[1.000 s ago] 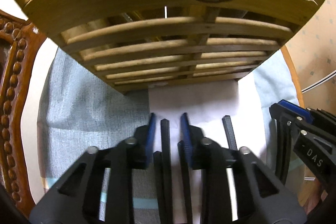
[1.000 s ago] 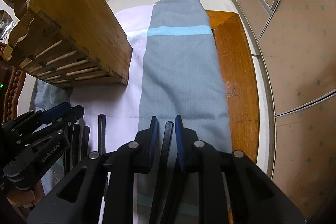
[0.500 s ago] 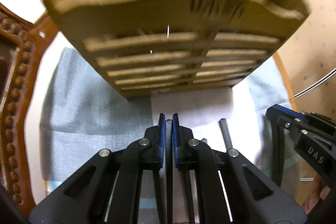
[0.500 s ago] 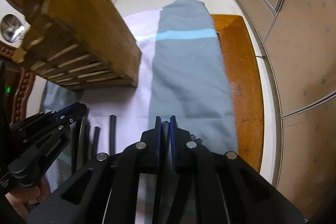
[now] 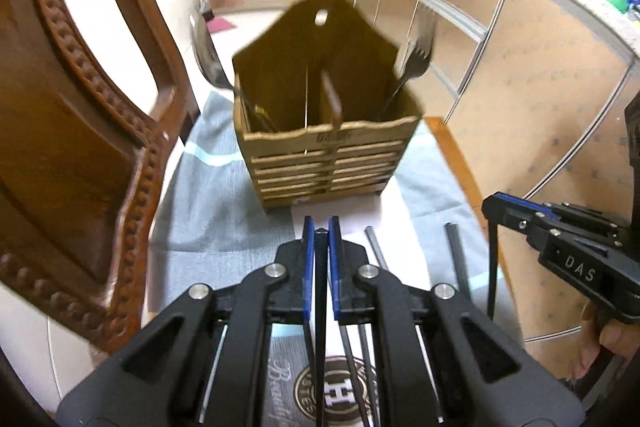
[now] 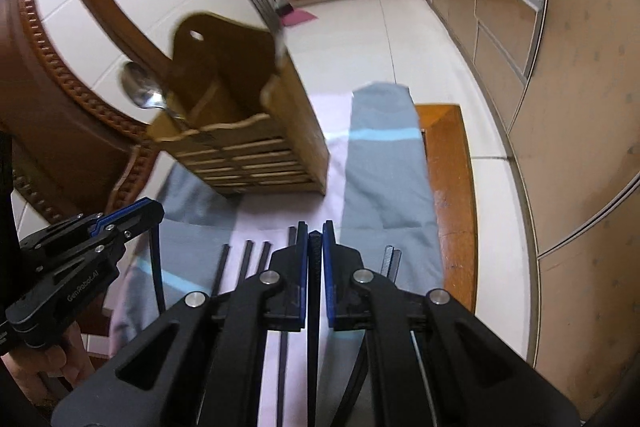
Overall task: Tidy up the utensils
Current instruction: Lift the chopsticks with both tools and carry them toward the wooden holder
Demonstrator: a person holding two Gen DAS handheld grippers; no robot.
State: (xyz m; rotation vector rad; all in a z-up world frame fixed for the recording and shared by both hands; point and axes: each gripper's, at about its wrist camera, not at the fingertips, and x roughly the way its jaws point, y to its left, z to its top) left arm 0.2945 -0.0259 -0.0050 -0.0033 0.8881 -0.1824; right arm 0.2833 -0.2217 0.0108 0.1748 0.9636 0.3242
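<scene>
A: Low in the centre of the left wrist frame, the left gripper (image 5: 321, 227) has its blue-lined fingers (image 5: 307, 259) pinching a black chopstick (image 5: 320, 291), which runs back between them toward the bottom edge

B: And the other one?

A: Same story. At bottom centre of the right wrist frame the right gripper (image 6: 315, 233) is closed on its own black chopstick (image 6: 314, 287), the tip just showing past the pads

B: Where's the holder?

A: Wooden utensil caddy (image 5: 326, 155), middle of the left frame, upright on the white cloth (image 5: 340, 207), slatted front facing the camera. A fork (image 5: 416, 55) stands tines-up in its right compartment and a spoon (image 5: 206, 51) leans out over the left side. The middle slots I can't see into

B: Any loose sticks?

A: Several black ones lie on the cloth. In the right wrist frame three tips (image 6: 245, 255) sit left of the fingers and another stick (image 6: 390, 261) lies just right of them, over the grey-blue towel (image 6: 384, 179)

B: Surroundings?

A: Carved wooden chair (image 5: 80, 131) fills the left side of the left frame, and tan cabinets (image 5: 500, 67) curve along the right. The right gripper shows at that frame's right edge, well apart from the caddy
</scene>
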